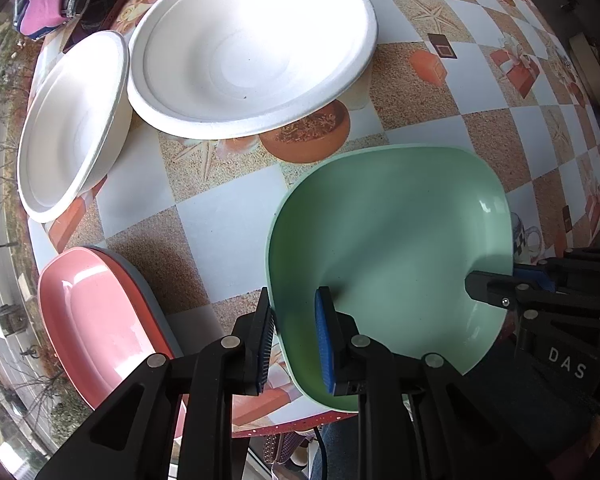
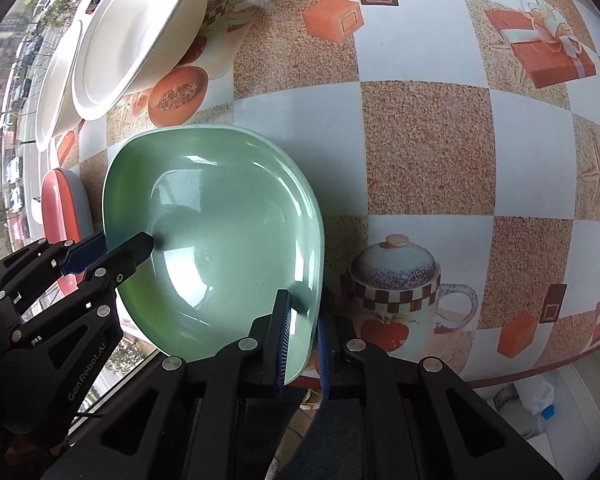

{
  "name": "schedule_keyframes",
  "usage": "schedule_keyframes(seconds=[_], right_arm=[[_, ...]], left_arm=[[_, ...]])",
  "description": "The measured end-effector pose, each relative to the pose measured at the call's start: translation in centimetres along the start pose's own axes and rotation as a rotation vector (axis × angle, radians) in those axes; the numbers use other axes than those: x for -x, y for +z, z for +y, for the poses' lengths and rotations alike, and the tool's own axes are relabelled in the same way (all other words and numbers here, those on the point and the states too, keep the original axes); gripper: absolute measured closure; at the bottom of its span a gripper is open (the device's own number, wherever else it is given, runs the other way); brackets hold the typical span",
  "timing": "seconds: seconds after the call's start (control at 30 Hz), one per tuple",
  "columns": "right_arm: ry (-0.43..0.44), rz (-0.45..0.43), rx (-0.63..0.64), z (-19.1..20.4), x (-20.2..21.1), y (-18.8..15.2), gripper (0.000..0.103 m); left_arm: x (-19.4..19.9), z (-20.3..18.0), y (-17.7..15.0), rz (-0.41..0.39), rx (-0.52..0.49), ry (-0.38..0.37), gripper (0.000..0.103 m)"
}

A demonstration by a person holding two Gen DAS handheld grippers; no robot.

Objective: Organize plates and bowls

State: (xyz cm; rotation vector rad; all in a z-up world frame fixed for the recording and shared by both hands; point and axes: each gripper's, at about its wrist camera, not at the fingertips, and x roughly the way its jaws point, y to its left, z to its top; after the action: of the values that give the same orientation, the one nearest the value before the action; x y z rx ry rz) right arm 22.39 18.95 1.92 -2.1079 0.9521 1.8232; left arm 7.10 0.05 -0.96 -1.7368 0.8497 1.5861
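Starting at the far left of my left wrist view, I see a stack of shallow oblong dishes, pink on top [image 1: 96, 312], sitting at the table's edge, well apart from the others. Above it lie two white round foam bowls, the smaller-looking one [image 1: 72, 124] to the left and the wide one [image 1: 252, 48] overlapping beside it, on the checkered orange-and-white patterned tablecloth [image 1: 228, 240].

Moving right, my left gripper [image 1: 296, 340] has its jaws drawn narrow onto the near-left rim of the pale green rounded-square plastic plate [image 1: 392, 240], one blue pad outside the wall and one inside. The plate lies between my two grippers, at the table's near edge.

Further right, in my right wrist view, the right gripper [image 2: 302, 340] clamps the same green plate [image 2: 220, 232] at its near-right rim, the rim pinched between the two closed-in pads. The left gripper [image 2: 112, 252] shows there at the plate's far-left rim. Right of the plate, the cloth [image 2: 420, 168] bears a printed teapot just beside the rim.
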Motion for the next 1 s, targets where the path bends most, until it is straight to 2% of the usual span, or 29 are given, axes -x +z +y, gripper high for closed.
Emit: schedule_keyframes(seconds=[0.23,0.5,1.0], right_arm=[[0.009,0.001,-0.009,-1.4,1.7,0.3,0.091],[-0.022,0.011,0.053,0.7,2.4,1.0,0.091],[-0.043,0.037,0.22,8.1,3.0,2.6,0.091]], left_arm=[[1.1,0.4,0.0,-0.013,0.004,-0.003,0.081],[2.2,1.7,-0.7,-0.018,0.046,-0.012,0.081],[4.5,6.6,-2.6,-0.049,0.168,0.023,0.081]])
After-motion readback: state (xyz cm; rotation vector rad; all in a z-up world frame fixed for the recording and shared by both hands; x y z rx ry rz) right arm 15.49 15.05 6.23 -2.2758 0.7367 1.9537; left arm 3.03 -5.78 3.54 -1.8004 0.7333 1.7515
